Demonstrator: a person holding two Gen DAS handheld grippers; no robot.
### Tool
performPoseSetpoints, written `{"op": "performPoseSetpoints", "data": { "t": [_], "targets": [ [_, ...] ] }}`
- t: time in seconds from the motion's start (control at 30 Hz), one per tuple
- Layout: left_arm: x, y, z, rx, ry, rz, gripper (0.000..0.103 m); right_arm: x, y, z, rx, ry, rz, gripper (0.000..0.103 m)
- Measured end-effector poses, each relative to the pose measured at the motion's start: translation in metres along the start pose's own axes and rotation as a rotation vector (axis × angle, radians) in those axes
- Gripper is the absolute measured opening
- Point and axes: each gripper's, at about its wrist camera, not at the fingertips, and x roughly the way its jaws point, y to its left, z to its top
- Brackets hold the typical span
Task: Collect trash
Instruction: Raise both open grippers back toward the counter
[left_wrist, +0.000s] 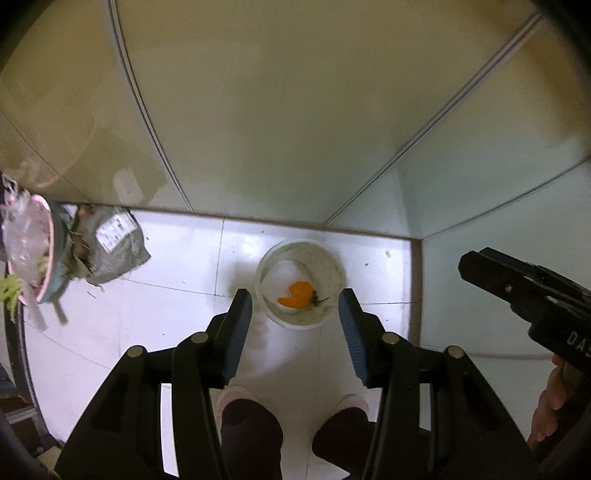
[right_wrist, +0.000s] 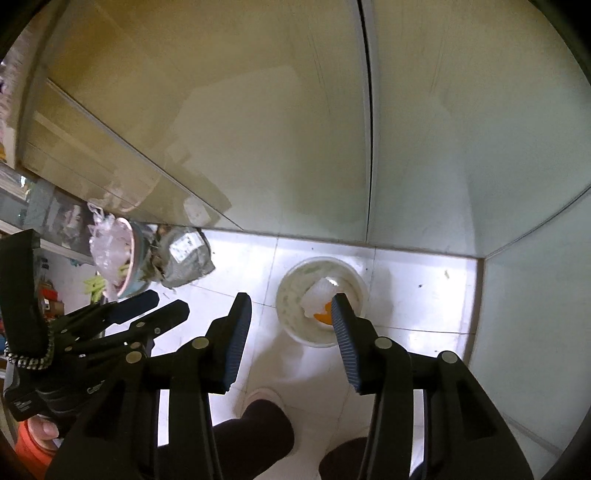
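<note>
Over at the left edge of the white tiled floor, a pink-rimmed bin lined with clear plastic leans against the glossy cream cabinet front, with a crumpled grey parcel bag bearing a white label touching it, both likely parked there as collected rubbish. Moving along, the left gripper hangs above the floor with its blue-padded jaws spread wide and nothing between them, lined up as if to straddle what's below. And there it is: the round white plastic tub, standing upright near the floor's back right corner, mouth facing straight up, so it has no real long axis from here. Inside lies an orange fruit scrap with a dark stem, stem pointing right, beside a white crumpled wrapper. Furthest right, the right gripper hovers, jaws wide apart, empty too.
</note>
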Motion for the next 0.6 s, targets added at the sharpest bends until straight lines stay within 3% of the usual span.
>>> {"op": "performPoseSetpoints", "data": {
  "t": [0.43, 0.6],
  "targets": [
    [-0.238, -0.048, 0.058, 0.031, -0.177, -0.033, 0.048, -0.219, 0.050, 0.045, 0.011, -0.151, -0.056, 0.042],
    [-0.318, -0.059, 0.079, 0.091, -0.276, -0.041, 0.050, -0.275, 0.067, 0.052, 0.054, -0.223, -0.072, 0.042]
  ]
}}
